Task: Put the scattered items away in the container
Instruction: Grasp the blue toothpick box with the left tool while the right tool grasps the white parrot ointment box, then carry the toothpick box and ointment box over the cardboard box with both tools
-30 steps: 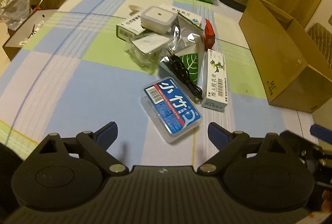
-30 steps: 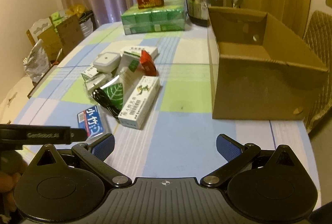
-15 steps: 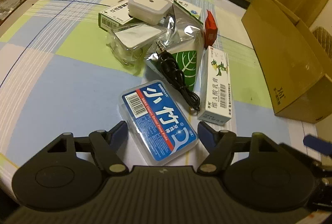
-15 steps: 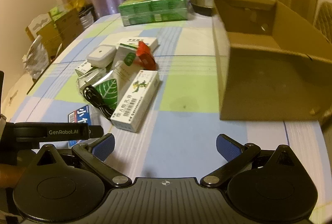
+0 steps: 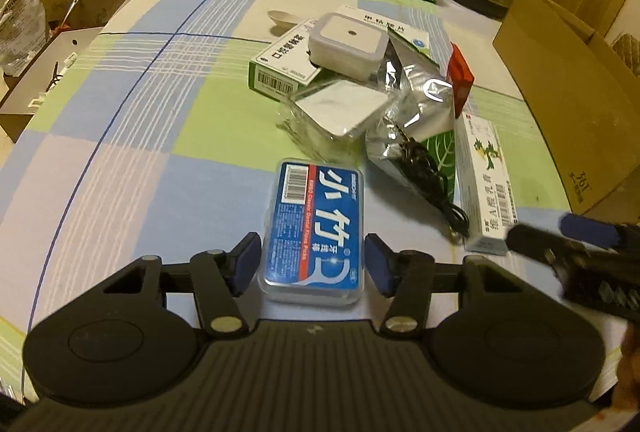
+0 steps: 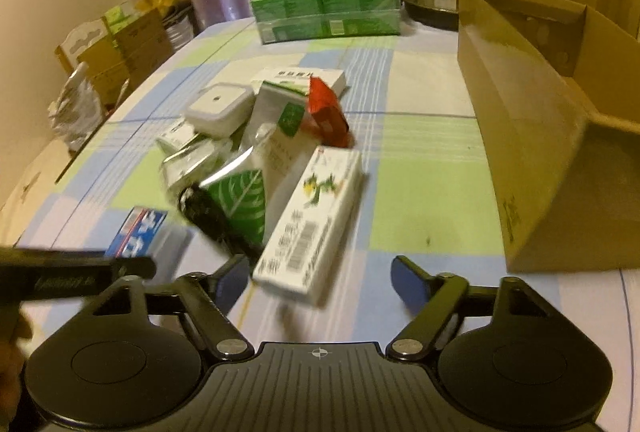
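The left gripper (image 5: pixel 313 263) straddles the dental floss pick box (image 5: pixel 314 230), jaws spread, not quite touching. The right gripper (image 6: pixel 320 278), at three o'clock, gapes around the white ointment carton (image 6: pixel 310 224).

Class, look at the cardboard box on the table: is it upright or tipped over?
Tipped on its side: the cardboard box shows its open mouth facing sideways toward the table's far end, not upward.

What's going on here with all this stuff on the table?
A person is tidying a pile of small items into the cardboard box, using a hand-held gripper in each hand. The left gripper is open, its fingers either side of the blue-labelled plastic case, not yet closed on it. The right gripper is open too, its fingers either side of the near end of the long white carton. Nothing has been lifted.
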`<action>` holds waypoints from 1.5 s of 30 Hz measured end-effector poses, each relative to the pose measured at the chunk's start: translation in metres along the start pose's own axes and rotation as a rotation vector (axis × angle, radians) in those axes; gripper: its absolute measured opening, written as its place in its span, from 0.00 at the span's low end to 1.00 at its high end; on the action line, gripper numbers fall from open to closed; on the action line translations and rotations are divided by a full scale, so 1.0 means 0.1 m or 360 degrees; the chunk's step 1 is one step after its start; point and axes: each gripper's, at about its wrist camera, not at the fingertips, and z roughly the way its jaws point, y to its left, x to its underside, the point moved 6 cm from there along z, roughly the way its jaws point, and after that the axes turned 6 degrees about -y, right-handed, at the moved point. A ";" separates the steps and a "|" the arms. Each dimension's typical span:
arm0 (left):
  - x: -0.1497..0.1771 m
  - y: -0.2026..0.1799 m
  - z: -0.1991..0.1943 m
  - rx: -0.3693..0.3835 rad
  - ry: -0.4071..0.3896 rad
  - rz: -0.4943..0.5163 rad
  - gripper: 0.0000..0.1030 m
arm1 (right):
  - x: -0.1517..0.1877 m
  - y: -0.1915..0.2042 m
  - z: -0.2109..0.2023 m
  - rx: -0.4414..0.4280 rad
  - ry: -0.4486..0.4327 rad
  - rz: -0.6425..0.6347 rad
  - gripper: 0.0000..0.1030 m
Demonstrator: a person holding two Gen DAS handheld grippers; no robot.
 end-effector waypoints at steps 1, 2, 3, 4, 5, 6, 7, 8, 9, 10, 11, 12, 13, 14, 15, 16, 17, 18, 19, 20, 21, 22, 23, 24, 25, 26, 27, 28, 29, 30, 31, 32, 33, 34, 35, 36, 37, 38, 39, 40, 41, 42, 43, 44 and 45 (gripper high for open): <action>-0.01 -0.01 0.00 0.0007 -0.0005 0.0012 0.52 | -0.03 0.01 0.04 0.0002 0.0001 0.0013 0.66; -0.01 -0.01 0.01 0.0011 -0.0004 0.0018 0.54 | -0.07 0.01 0.10 0.0007 0.0006 0.0025 0.64; -0.01 -0.02 0.02 0.0015 -0.0002 0.0016 0.55 | -0.10 0.03 0.14 0.0008 0.0010 0.0030 0.62; -0.01 -0.02 0.03 0.0021 0.0001 0.0011 0.56 | -0.12 0.03 0.19 0.0014 0.0015 0.0028 0.60; 0.00 -0.02 0.05 0.0022 0.0007 0.0011 0.56 | -0.15 0.04 0.25 0.0031 0.0024 0.0014 0.57; 0.01 -0.02 0.06 0.0019 0.0013 0.0018 0.56 | -0.16 0.06 0.30 0.0040 0.0040 0.0002 0.53; 0.01 -0.02 0.07 0.0015 0.0016 0.0028 0.56 | -0.16 0.07 0.35 0.0044 0.0059 -0.0005 0.50; 0.02 -0.03 0.09 0.0013 0.0019 0.0043 0.56 | -0.16 0.08 0.39 0.0058 0.0074 -0.0014 0.44; 0.03 -0.03 0.10 0.0012 0.0023 0.0057 0.56 | -0.16 0.08 0.43 0.0067 0.0084 -0.0023 0.39; 0.04 -0.03 0.11 0.0014 0.0026 0.0067 0.56 | -0.16 0.08 0.46 0.0077 0.0096 -0.0025 0.39; 0.04 -0.04 0.12 0.0016 0.0026 0.0074 0.56 | -0.15 0.07 0.47 0.0084 0.0099 -0.0025 0.39; 0.05 -0.05 0.13 0.0018 0.0027 0.0082 0.56 | -0.15 0.07 0.49 0.0086 0.0100 -0.0028 0.39; 0.05 -0.05 0.14 0.0019 0.0027 0.0091 0.55 | -0.15 0.06 0.48 0.0084 0.0100 -0.0035 0.38; 0.05 -0.06 0.14 0.0017 0.0025 0.0101 0.55 | -0.15 0.05 0.47 0.0078 0.0103 -0.0037 0.38; 0.05 -0.07 0.14 0.0015 0.0022 0.0113 0.55 | -0.14 0.04 0.46 0.0075 0.0105 -0.0039 0.36; 0.06 -0.08 0.13 0.0012 0.0019 0.0124 0.52 | -0.13 0.01 0.42 0.0076 0.0108 -0.0048 0.35; 0.06 -0.09 0.13 0.0012 0.0016 0.0135 0.50 | -0.12 -0.01 0.39 0.0080 0.0110 -0.0058 0.34; 0.07 -0.11 0.12 0.0020 0.0016 0.0145 0.50 | -0.10 -0.04 0.34 0.0082 0.0115 -0.0071 0.34; 0.08 -0.13 0.10 0.0035 0.0015 0.0153 0.50 | -0.08 -0.09 0.27 0.0085 0.0122 -0.0085 0.34; 0.09 -0.16 0.08 0.0050 0.0015 0.0163 0.50 | -0.05 -0.12 0.21 0.0096 0.0124 -0.0105 0.34; 0.11 -0.19 0.06 0.0066 0.0015 0.0178 0.50 | -0.02 -0.16 0.14 0.0108 0.0124 -0.0122 0.34; 0.13 -0.23 0.03 0.0082 0.0014 0.0195 0.50 | 0.01 -0.21 0.07 0.0120 0.0128 -0.0131 0.34; 0.15 -0.27 0.01 0.0092 0.0016 0.0213 0.50 | 0.05 -0.26 0.01 0.0126 0.0138 -0.0134 0.34; 0.17 -0.31 -0.01 0.0105 0.0021 0.0233 0.50 | 0.09 -0.30 -0.03 0.0127 0.0152 -0.0139 0.34; 0.20 -0.36 -0.03 0.0117 0.0026 0.0249 0.50 | 0.14 -0.33 -0.08 0.0132 0.0157 -0.0147 0.34; 0.23 -0.39 -0.04 0.0123 0.0028 0.0262 0.50 | 0.17 -0.37 -0.11 0.0146 0.0154 -0.0151 0.34; 0.26 -0.43 -0.04 0.0123 0.0029 0.0276 0.50 | 0.20 -0.40 -0.14 0.0153 0.0147 -0.0148 0.35; 0.27 -0.45 -0.04 0.0118 0.0025 0.0288 0.50 | 0.23 -0.42 -0.16 0.0144 0.0138 -0.0136 0.35; 0.29 -0.48 -0.04 0.0110 0.0023 0.0299 0.50 | 0.24 -0.44 -0.17 0.0137 0.0136 -0.0127 0.36; 0.30 -0.49 -0.03 0.0099 0.0022 0.0310 0.50 | 0.25 -0.44 -0.17 0.0138 0.0134 -0.0124 0.38; 0.31 -0.51 -0.01 0.0085 0.0020 0.0323 0.51 | 0.26 -0.44 -0.17 0.0140 0.0128 -0.0125 0.39; 0.31 -0.52 0.00 0.0071 0.0016 0.0339 0.51 | 0.27 -0.43 -0.17 0.0142 0.0123 -0.0127 0.48; 0.31 -0.52 0.00 0.0060 0.0010 0.0350 0.51 | 0.27 -0.43 -0.16 0.0143 0.0117 -0.0126 0.55; 0.31 -0.53 0.01 0.0051 0.0008 0.0355 0.51 | 0.27 -0.43 -0.15 0.0143 0.0110 -0.0121 0.56; 0.30 -0.52 0.02 0.0046 0.0010 0.0355 0.51 | 0.27 -0.42 -0.13 0.0139 0.0103 -0.0116 0.56; 0.30 -0.52 0.03 0.0044 0.0012 0.0354 0.51 | 0.27 -0.42 -0.11 0.0135 0.0099 -0.0109 0.56; 0.29 -0.51 0.04 0.0045 0.0014 0.0353 0.51 | 0.27 -0.42 -0.09 0.0133 0.0098 -0.0100 0.56; 0.28 -0.51 0.04 0.0047 0.0016 0.0350 0.51 | 0.26 -0.43 -0.07 0.0130 0.0097 -0.0092 0.56; 0.27 -0.51 0.04 0.0053 0.0013 0.0344 0.51 | 0.26 -0.42 -0.06 0.0132 0.0094 -0.0089 0.56; 0.26 -0.50 0.04 0.0059 0.0007 0.0337 0.51 | 0.24 -0.43 -0.04 0.0140 0.0084 -0.0090 0.56; 0.26 -0.50 0.05 0.0061 0.0007 0.0334 0.51 | 0.23 -0.43 -0.03 0.0147 0.0078 -0.0097 0.56; 0.25 -0.49 0.06 0.0060 0.0011 0.0332 0.51 | 0.23 -0.43 -0.01 0.0149 0.0082 -0.0105 0.56; 0.25 -0.48 0.07 0.0059 0.0017 0.0329 0.51 | 0.23 -0.42 0.00 0.0148 0.0089 -0.0115 0.56; 0.25 -0.48 0.09 0.0059 0.0022 0.0328 0.51 | 0.23 -0.42 0.01 0.0151 0.0090 -0.0127 0.55; 0.25 -0.47 0.09 0.0056 0.0025 0.0328 0.51 | 0.23 -0.42 0.01 0.0157 0.0090 -0.0136 0.51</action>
